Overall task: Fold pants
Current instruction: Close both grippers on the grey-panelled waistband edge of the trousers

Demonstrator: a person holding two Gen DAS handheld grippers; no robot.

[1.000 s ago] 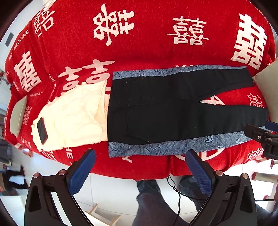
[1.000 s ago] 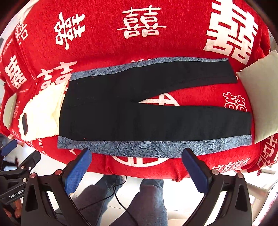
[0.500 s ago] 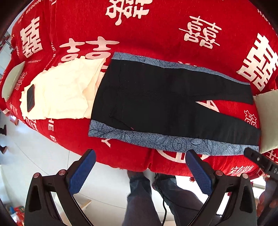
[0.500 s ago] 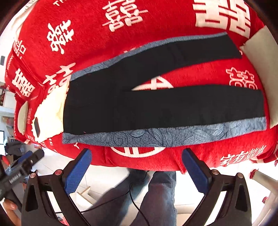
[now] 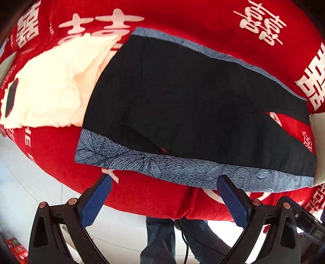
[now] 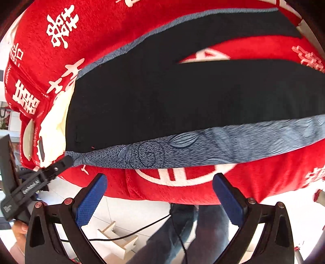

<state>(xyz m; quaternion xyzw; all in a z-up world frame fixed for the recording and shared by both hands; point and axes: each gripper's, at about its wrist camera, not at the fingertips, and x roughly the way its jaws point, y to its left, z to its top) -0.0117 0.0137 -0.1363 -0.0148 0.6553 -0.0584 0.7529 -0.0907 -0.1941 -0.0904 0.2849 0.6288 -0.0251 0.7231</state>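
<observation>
Black pants with blue patterned side stripes (image 5: 193, 97) lie flat along your red blanket with white characters (image 5: 182, 18), waistband to your left beside one cream cloth (image 5: 50, 81), two legs running right. Your left gripper (image 5: 162, 201) and right gripper (image 6: 160, 197) both gape wide, holding nothing, at the near stripe.

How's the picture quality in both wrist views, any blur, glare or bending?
Left wrist view: heavy fisheye bending, the pants fairly sharp, the cream cloth washed out by bright light. Right wrist view: same bending, the blue patterned strip smeared toward the right edge, the floor glaring white.
</observation>
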